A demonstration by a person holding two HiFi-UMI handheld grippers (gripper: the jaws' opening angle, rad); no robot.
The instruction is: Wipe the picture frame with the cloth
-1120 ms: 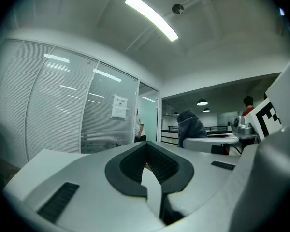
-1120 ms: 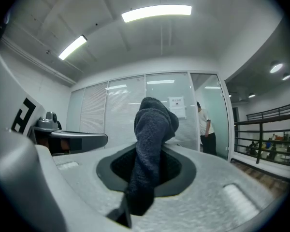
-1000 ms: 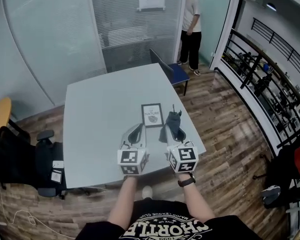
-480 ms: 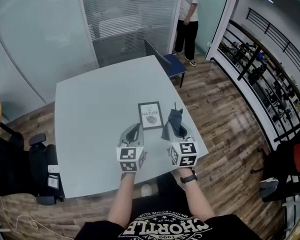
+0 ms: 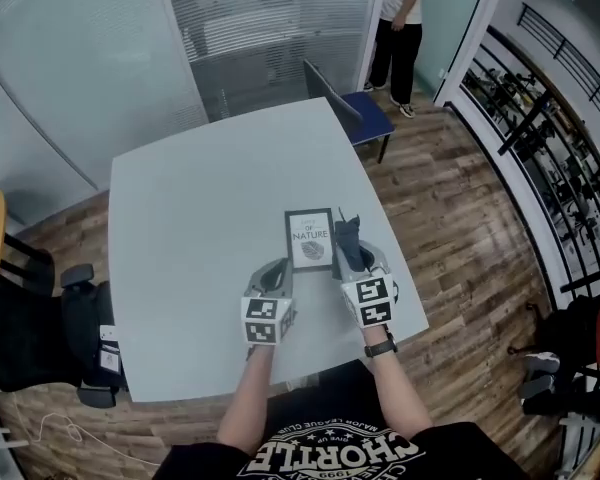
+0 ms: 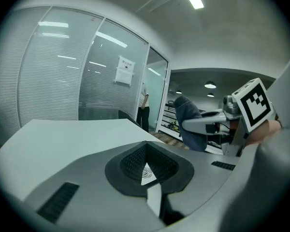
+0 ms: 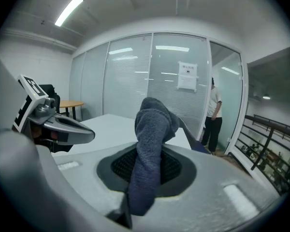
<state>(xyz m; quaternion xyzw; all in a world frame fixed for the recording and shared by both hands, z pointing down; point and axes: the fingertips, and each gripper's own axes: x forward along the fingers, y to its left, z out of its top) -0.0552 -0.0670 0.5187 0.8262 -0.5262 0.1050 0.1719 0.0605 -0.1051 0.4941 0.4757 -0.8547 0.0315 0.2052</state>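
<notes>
Right claw (image 5: 351, 252) pinches the cloth (image 5: 347, 238), frame (image 5: 310, 238) lying just left of it near the counter's (image 5: 180, 248) front edge; left claw (image 5: 276, 272) pressed together.

Pale grey table (image 5: 200, 228) — picture frame (image 5: 310, 239) lies flat near its edge.

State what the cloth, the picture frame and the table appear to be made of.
Cloth: dark blue-grey terry or microfibre, judging by its fuzzy nap and soft folds.
Picture frame: thin dark matte border, wood or plastic, unclear which.
Table: smooth, uniform pale grey top, probably laminate.
</notes>
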